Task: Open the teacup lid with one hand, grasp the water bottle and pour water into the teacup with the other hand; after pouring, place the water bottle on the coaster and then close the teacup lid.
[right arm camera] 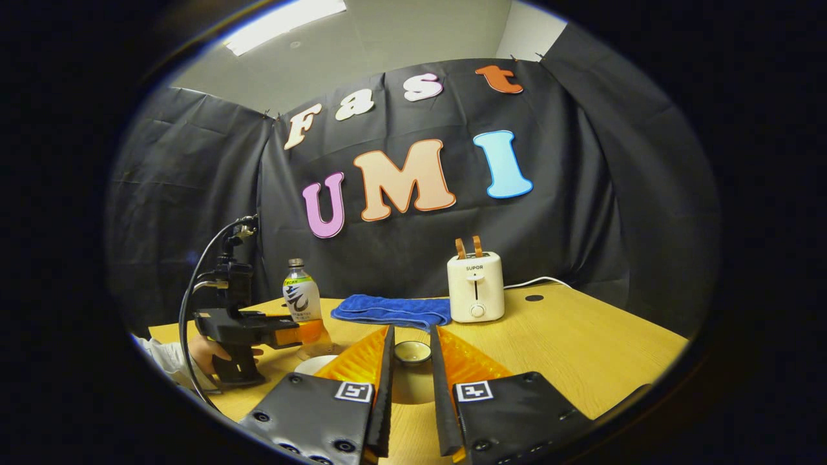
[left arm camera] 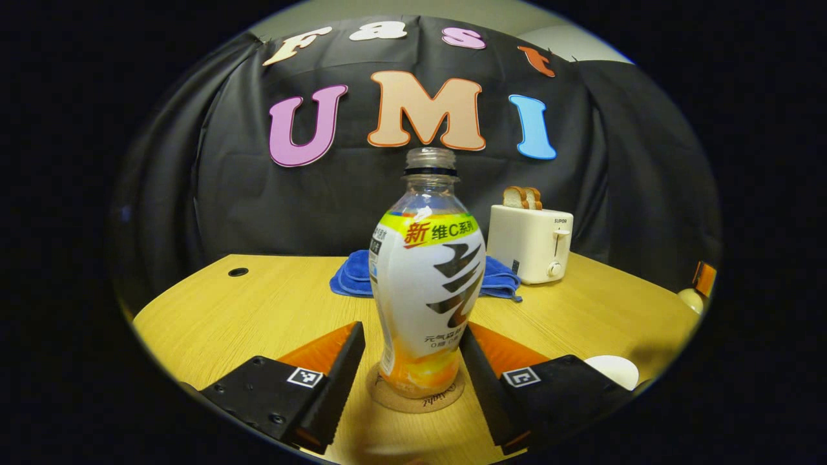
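In the left gripper view my left tongs [left arm camera: 413,361] stand wide, one finger on each side of the bottle [left arm camera: 428,284] without touching it. The bottle is upright and uncapped on the round coaster [left arm camera: 417,397] on the worktop [left arm camera: 258,303]. A blue towel [left arm camera: 352,278] and a toaster [left arm camera: 530,242] sit behind.

In the right gripper view my right tongs [right arm camera: 410,381] are narrowed, with what looks like the lid's knob [right arm camera: 413,352] between the fingers; I cannot tell if they pinch it. The bottle [right arm camera: 302,300] is well off to the left.

Dim booth – ceiling light panel [right arm camera: 284,24] glares; strong fisheye bending at edges, centre sharp.
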`<action>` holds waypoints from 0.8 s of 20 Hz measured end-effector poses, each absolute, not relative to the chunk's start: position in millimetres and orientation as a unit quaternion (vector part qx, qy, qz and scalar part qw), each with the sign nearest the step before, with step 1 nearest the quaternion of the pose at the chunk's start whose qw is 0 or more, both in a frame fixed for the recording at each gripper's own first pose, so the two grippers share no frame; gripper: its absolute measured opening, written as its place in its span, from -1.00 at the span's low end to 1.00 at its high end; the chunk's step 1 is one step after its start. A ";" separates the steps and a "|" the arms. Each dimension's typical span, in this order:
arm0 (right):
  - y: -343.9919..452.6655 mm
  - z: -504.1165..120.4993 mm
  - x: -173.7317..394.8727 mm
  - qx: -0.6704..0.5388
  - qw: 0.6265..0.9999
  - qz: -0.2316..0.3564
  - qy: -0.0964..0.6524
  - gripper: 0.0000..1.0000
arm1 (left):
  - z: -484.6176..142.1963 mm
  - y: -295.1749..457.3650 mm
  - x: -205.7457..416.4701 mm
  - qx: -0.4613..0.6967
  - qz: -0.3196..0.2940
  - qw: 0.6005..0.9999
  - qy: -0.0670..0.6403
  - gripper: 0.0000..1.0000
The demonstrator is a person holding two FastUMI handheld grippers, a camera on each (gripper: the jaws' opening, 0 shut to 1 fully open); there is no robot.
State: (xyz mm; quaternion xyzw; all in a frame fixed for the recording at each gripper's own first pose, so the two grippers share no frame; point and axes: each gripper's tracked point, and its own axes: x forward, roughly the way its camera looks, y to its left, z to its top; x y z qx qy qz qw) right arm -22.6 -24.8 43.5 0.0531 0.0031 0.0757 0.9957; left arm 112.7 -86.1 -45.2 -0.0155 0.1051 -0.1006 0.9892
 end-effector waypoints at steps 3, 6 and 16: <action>-16.7 46.7 -25.9 0.059 0.994 0.089 0.000 -0.34 | -40.0 -83.9 105.4 -0.017 -0.097 0.990 0.100 0.80; -11.1 53.5 -24.6 0.066 0.993 0.100 -0.007 -0.37 | -26.2 -79.1 90.2 -0.011 -0.091 0.992 0.081 0.91; 45.7 44.7 -1.9 0.067 0.985 0.157 0.019 -0.35 | 38.7 -58.7 22.9 0.026 -0.075 0.997 -0.005 0.91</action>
